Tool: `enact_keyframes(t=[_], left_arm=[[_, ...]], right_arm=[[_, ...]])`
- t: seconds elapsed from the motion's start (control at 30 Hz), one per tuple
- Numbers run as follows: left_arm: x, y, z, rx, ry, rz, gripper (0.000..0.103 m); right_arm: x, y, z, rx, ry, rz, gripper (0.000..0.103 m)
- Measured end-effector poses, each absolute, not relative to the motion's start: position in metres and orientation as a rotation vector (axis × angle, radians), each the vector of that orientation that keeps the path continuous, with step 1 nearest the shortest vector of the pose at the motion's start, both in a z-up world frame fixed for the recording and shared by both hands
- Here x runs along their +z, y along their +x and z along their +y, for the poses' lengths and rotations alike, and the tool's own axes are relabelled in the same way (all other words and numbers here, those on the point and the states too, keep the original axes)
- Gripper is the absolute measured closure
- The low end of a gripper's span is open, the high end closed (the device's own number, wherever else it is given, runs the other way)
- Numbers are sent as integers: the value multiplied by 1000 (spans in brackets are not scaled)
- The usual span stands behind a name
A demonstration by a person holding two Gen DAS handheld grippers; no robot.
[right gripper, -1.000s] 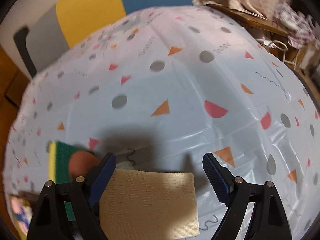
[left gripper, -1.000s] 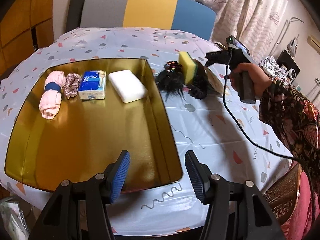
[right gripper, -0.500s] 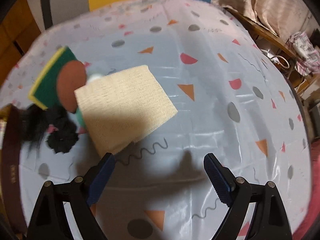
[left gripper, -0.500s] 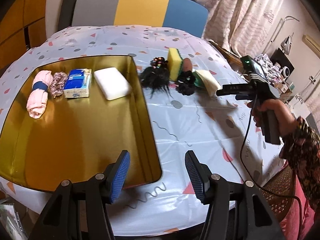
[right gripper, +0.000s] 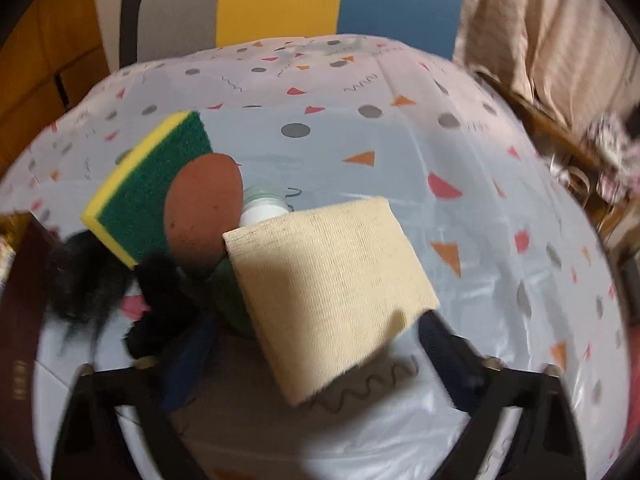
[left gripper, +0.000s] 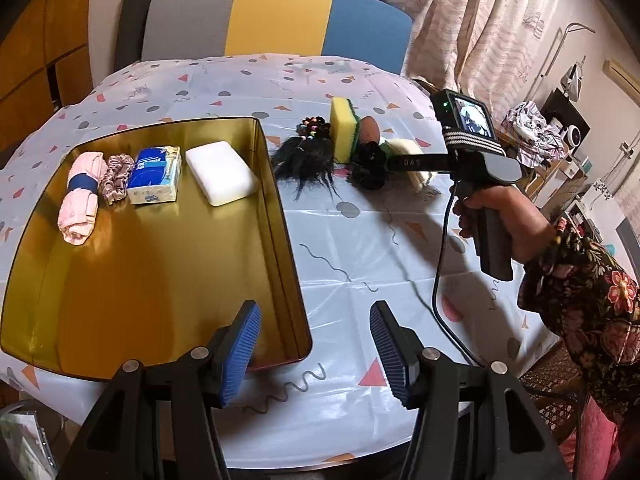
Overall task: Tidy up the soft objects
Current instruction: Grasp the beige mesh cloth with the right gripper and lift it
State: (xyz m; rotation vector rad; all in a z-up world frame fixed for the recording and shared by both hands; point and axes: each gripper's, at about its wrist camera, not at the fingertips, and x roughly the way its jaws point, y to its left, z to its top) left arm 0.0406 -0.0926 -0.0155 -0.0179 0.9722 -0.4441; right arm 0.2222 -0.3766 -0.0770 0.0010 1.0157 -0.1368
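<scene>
A gold tray (left gripper: 276, 184) holds a pink rolled cloth (left gripper: 80, 196), a scrunchie (left gripper: 116, 178), a blue tissue pack (left gripper: 154, 176) and a white sponge (left gripper: 220, 178). Right of it lies a pile: a black hair piece (left gripper: 308, 160), a yellow-green sponge (right gripper: 148, 188), a brown oval pad (right gripper: 204, 216), a black scrunchie (right gripper: 164, 304) and a beige pad (right gripper: 328, 280). My right gripper (right gripper: 316, 352) straddles the beige pad's near end. Its jaws are closing and the pads do not clearly press. My left gripper (left gripper: 316, 344) hangs open over the tray's near right corner, holding nothing.
A small white container (right gripper: 264, 208) peeks out behind the beige pad. A chair (left gripper: 280, 16) with a grey, yellow and blue back stands at the table's far side. A hand and floral sleeve (left gripper: 592, 292) hold the right gripper's handle, and its cable (left gripper: 440, 280) trails over the tablecloth.
The right gripper swung back over the pile and rolled, so the beige pad now lies between its narrower jaws. The left gripper stayed open and barely moved.
</scene>
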Motion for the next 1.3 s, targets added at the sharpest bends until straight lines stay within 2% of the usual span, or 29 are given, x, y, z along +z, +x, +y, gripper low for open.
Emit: enact_keyframes(t=[0.03,0.07,0.13,0.23,0.33,0.5,0.57,0.63,0.67,0.7,0.73,0.9,1.0,1.3], left_arm=[[-16,41,-92,-440,-18,973,45],[-16,42,-92,-439,-19,973,45],[-16,43,-93,-440,-24,976,45],[-18,45,-99,-451,-24,986,45],[-18,44,-106,-464,-21,988,45],[-15,45,-120,-486,-11,989,45],[-15,47,-128,-498,-10,995,45],[-14,49,-133,-504,-12,997,45],[-13,50,-135,-508,-15,996,45],[-12,51,-137,-508,-15,994,45],[-12,52,-138,-507,-13,991,45],[-12,54,-142,-503,-5,989,45],[-13,54,-144,-504,0,992,45],[-17,58,-156,-501,31,1005,45]], right_arm=[[-79,222,-379,-102,21,1031,40],[-81,220,-384,-76,58,1035,41],[-78,213,-392,-78,83,1022,60],[-74,198,-404,-99,76,1020,81],[-63,175,-415,-124,44,999,89],[-60,135,-435,-173,22,1043,89],[-62,126,-446,-137,111,1084,79],[-59,118,-454,-108,202,1083,42],[-52,114,-455,-106,219,1048,33],[-46,111,-454,-115,219,1013,19],[-40,108,-454,-132,219,982,11],[-38,114,-468,-280,221,956,9],[-40,122,-485,-315,240,933,0],[-79,159,-527,-350,465,996,0]])
